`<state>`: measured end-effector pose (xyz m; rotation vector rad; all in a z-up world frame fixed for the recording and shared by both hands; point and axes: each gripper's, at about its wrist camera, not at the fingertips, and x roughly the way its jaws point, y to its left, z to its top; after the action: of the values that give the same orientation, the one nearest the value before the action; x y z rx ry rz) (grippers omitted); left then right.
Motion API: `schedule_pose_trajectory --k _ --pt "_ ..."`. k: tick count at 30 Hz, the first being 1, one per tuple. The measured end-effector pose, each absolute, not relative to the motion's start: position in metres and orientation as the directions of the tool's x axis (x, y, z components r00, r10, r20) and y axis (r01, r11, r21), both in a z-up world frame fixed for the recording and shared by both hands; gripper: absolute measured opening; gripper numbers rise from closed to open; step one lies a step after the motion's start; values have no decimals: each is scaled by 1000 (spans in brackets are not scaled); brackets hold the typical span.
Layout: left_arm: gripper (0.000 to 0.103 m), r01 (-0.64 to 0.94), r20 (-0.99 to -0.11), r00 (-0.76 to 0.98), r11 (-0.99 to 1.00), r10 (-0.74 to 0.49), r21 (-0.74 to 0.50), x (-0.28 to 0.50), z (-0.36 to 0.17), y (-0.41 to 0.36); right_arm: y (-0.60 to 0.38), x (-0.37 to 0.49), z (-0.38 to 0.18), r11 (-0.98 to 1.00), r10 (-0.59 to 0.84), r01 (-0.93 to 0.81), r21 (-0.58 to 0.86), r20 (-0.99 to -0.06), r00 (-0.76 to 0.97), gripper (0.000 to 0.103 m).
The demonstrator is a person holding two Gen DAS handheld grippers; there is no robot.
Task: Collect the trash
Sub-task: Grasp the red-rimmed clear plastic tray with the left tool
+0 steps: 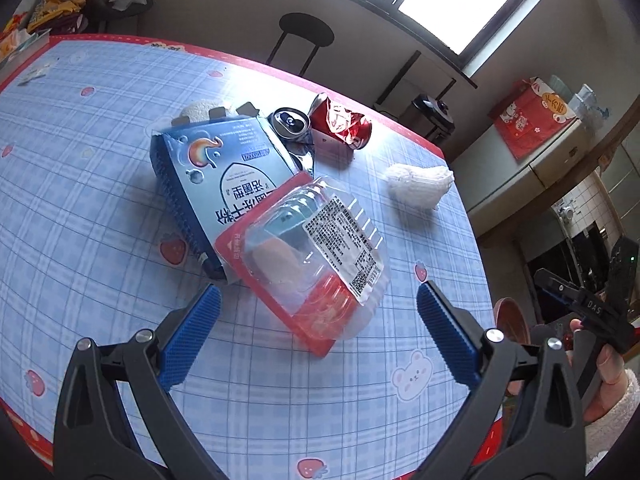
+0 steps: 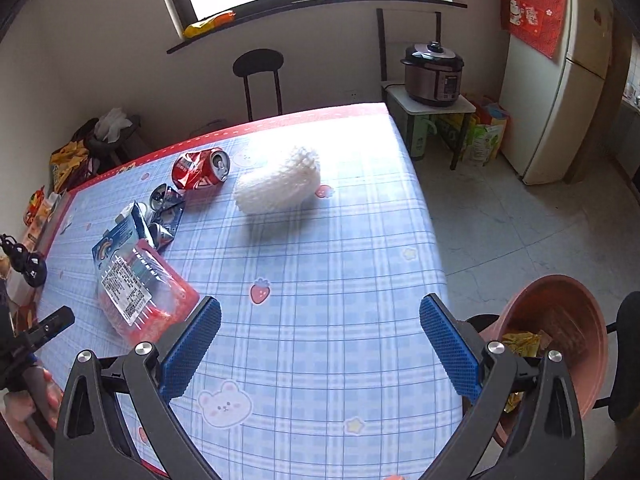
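Trash lies on a blue checked tablecloth [image 1: 100, 168]. A clear plastic clamshell with a red card and white label [image 1: 316, 256] leans on a blue carton [image 1: 224, 168]. Behind them lie a crushed red can [image 1: 340, 120], a crushed silver-blue can [image 1: 290, 122] and a white foam net [image 1: 420, 182]. My left gripper [image 1: 318, 316] is open just in front of the clamshell, touching nothing. In the right wrist view my right gripper [image 2: 320, 328] is open and empty over the table's near right part, with the foam net [image 2: 280, 184], red can [image 2: 200, 170] and clamshell [image 2: 140, 292] ahead.
A pink-brown bin [image 2: 560, 332] holding wrappers stands on a seat off the table's right edge. A black stool [image 2: 260, 76], a rice cooker on a stand [image 2: 434, 74] and a fridge [image 2: 560, 80] line the far side. Snack bags [image 1: 60, 4] pile up beyond the far left corner.
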<state>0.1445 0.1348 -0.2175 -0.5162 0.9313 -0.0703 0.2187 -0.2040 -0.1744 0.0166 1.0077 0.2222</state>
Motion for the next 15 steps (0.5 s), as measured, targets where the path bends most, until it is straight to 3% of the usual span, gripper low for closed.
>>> schedule_pose_trajectory --k 5,15 --pt "90 -249 -718 580 756 -383 -605 152 -257 139 -181 222 -177 969 201 -226 99 -848 491 97" --pt "90 -317 -704 588 687 -398 -653 167 -292 142 -197 220 -180 970 198 -223 98 -851 486 97"
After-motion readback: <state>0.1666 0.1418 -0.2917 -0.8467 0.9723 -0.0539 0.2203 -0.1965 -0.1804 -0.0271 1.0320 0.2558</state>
